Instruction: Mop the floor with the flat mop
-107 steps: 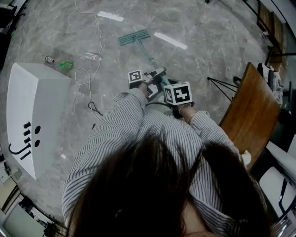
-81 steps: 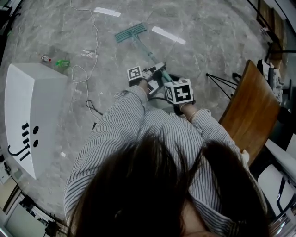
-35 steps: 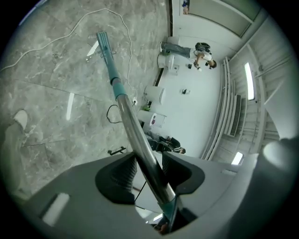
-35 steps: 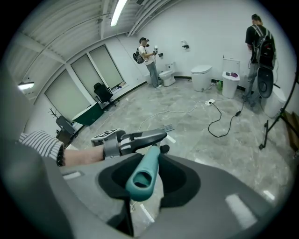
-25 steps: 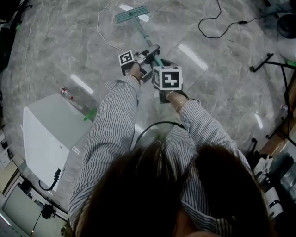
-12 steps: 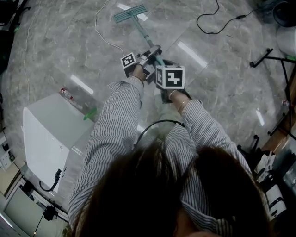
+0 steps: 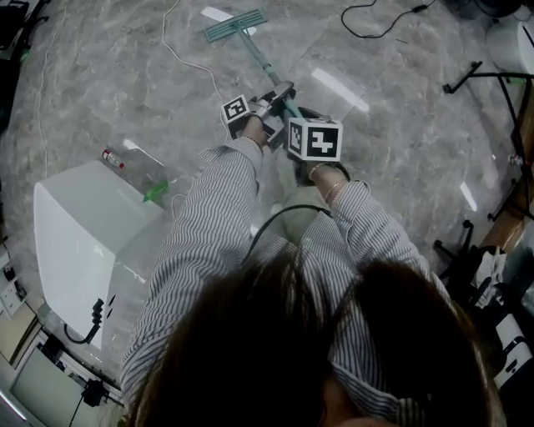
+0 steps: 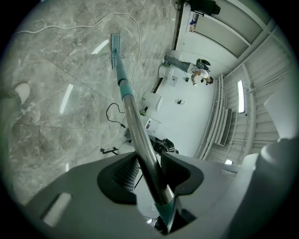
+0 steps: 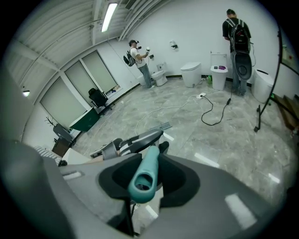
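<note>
The flat mop lies with its teal head flat on the grey marble floor far ahead, its pole slanting back to my hands. My left gripper is shut on the metal pole, which runs between its jaws down to the mop head. Higher up the pole, my right gripper is shut on the teal handle end. In the right gripper view the left gripper shows just ahead, and beyond it the mop head.
A white box stands at my left, with a small bottle and a green item beside it. A white cable and a black cable trail on the floor. A black stand is at right. Two persons stand by toilets.
The view has swung round: the white box has come closer at my left, and the wooden board at right is gone. Both grippers keep hold of the mop, whose head stays far ahead.
</note>
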`<state>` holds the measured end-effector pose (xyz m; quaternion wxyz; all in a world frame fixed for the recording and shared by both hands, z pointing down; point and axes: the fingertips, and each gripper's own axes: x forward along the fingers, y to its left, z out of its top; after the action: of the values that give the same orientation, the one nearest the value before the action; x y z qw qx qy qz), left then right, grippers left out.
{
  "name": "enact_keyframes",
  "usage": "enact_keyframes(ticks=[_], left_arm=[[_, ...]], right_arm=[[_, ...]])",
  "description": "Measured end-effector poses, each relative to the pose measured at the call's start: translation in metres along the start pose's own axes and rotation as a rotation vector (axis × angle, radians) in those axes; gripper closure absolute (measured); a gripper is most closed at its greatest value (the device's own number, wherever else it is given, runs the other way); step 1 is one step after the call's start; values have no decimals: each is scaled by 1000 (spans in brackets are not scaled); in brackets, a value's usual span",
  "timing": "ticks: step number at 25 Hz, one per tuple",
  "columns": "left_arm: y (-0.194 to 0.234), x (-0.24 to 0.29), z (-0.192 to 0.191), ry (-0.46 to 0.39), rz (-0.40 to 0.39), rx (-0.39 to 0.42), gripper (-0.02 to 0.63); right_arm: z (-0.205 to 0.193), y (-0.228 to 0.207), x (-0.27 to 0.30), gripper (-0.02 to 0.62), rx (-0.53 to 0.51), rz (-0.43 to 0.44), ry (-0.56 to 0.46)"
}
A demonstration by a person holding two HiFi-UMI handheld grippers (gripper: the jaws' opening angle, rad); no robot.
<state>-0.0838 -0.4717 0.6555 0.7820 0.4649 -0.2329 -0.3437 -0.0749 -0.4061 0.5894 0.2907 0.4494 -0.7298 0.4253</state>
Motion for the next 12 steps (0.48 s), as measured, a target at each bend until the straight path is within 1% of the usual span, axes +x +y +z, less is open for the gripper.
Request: enact_keyframes(ticks=[6,9,12], left_arm=[[50,-63,-95,108,65,32,451],[74,-97,-142,140,64,29,451],[104,-133,-192,171,67,12,453]], right_arm=[[-104,-3,-63,482,36,-22,-23],[-157,-3,-96,482,63,-40,-34],[-218,-5,-128,483,95,-61,-23]])
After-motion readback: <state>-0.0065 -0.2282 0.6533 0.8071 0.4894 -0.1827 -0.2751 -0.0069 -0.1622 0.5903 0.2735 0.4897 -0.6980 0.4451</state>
